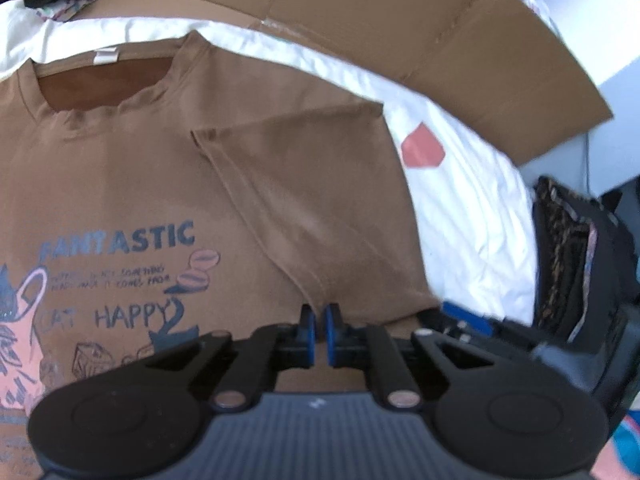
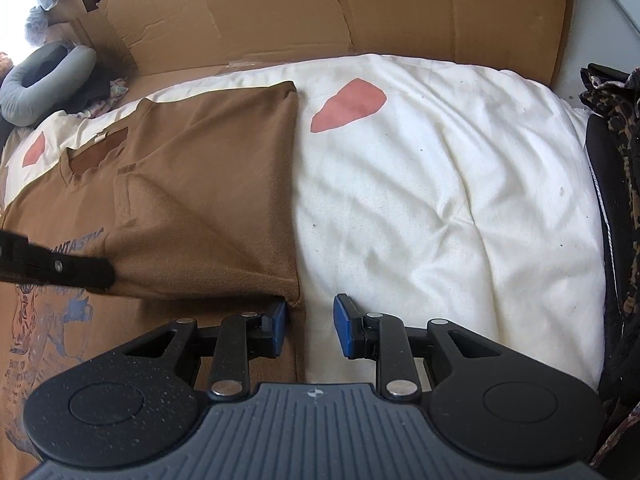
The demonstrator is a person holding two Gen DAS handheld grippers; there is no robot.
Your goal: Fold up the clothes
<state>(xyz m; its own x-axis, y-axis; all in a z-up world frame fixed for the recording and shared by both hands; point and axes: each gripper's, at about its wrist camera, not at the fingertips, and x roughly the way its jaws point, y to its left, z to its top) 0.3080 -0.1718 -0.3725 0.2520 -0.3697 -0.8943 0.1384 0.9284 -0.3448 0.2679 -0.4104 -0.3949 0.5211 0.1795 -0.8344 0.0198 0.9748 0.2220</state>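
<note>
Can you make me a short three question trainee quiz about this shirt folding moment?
1. True or false: the right gripper stands open.
2. The left gripper is shut on what? A) brown T-shirt B) white quilt C) cardboard
3. Fill in: the big word printed on the shirt reads ____.

Key: 1 true; 2 A; 3 FANTASTIC

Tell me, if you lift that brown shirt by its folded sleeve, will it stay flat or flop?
Probably flop: the brown T-shirt is thin cloth, and its folded sleeve already drapes softly. It likely weighs little, since it lies flat on the white quilt. The fold might slide open, because only the left gripper pinches it; the right gripper is open.
</note>
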